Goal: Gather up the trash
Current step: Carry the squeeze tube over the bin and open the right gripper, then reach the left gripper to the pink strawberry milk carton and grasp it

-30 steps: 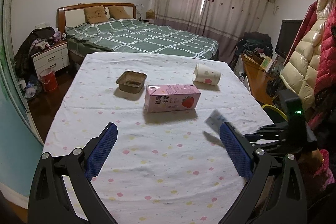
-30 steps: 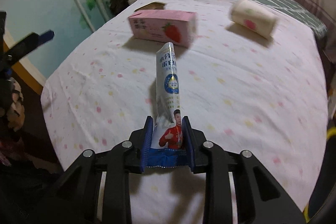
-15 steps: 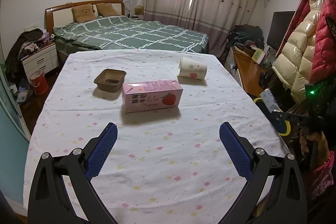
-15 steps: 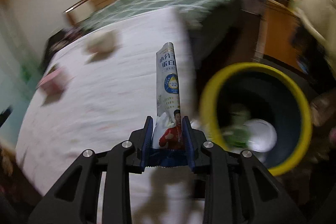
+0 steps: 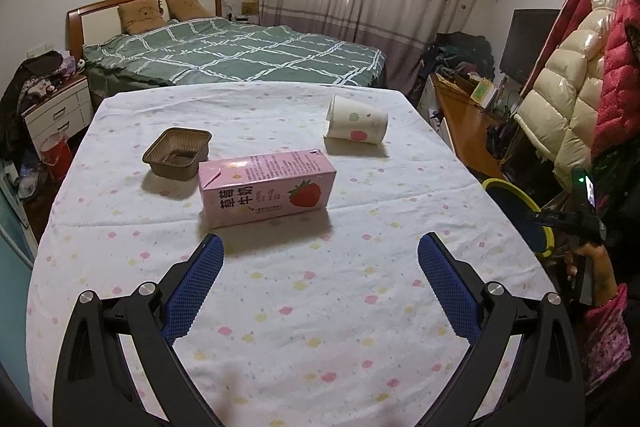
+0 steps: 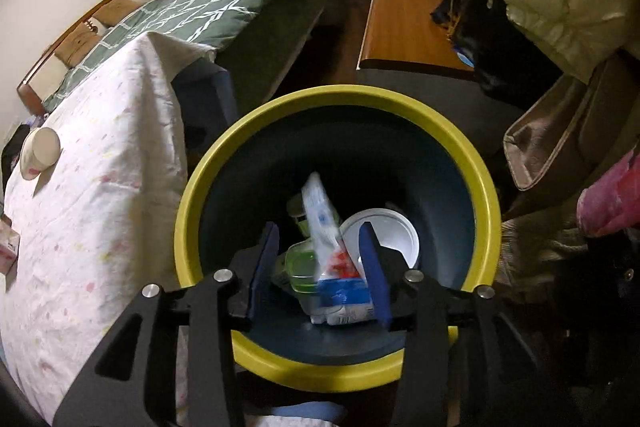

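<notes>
Over a yellow-rimmed bin [image 6: 486,187] beside the table [image 5: 280,307], the right gripper [image 6: 320,259] stands spread, jaws apart; a blurred wrapper [image 6: 328,251] sits between them against the right pad, and contact cannot be told. Below lie a white lid [image 6: 384,235] and a green container [image 6: 300,263]. The left gripper [image 5: 320,263] hangs wide open and empty above the dotted cloth, where a pink carton [image 5: 266,193], a brown tray [image 5: 177,153] and a tipped cup [image 5: 356,123] remain. A green-quilted bed [image 5: 240,55] and hanging coats [image 5: 568,99] crowd the bedroom.
</notes>
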{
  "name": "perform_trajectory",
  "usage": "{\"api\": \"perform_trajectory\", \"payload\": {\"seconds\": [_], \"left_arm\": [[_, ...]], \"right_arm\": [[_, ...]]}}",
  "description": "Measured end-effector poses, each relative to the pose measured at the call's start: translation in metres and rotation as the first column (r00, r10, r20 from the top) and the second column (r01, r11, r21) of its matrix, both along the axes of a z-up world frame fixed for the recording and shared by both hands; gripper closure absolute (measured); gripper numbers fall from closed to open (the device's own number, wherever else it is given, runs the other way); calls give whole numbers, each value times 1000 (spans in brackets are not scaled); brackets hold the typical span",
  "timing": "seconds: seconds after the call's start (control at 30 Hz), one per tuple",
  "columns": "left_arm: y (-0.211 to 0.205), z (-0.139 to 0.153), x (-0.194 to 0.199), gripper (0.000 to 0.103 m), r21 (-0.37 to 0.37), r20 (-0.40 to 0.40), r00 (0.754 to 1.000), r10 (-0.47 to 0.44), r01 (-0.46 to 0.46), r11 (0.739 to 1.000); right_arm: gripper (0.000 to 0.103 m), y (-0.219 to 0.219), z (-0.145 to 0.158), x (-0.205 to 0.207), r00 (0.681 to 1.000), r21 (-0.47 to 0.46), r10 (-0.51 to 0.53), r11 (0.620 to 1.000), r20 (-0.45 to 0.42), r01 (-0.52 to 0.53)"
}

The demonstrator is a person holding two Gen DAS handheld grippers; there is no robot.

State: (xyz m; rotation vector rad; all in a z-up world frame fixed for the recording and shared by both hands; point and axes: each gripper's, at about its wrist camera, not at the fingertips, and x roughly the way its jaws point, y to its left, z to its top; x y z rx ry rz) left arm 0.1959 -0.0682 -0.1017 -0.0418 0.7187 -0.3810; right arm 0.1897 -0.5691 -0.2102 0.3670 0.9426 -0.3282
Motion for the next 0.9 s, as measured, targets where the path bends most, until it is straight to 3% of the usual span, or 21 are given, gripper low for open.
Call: {"api": "perform_trajectory", "payload": {"seconds": [0.37, 0.57, 0.73, 0.9], "left_arm": [[13, -23, 40, 7, 37, -38, 999, -28, 30, 999], [16, -34, 66, 7, 108, -28, 1000, -14, 17, 994], [20, -47, 85, 7, 45, -94, 995, -40, 45, 998], [4, -46, 81, 7, 12, -110, 988, -104, 106, 994]], "right_arm": [[59, 25, 9, 1, 998, -6, 62, 998, 22, -62], [59, 40, 12, 5, 995, -6, 94, 996, 28, -94], [59, 43, 12, 6, 994, -6, 104, 995, 21, -104], [59, 43, 13, 6, 994, 3, 107, 994, 24, -107]]}}
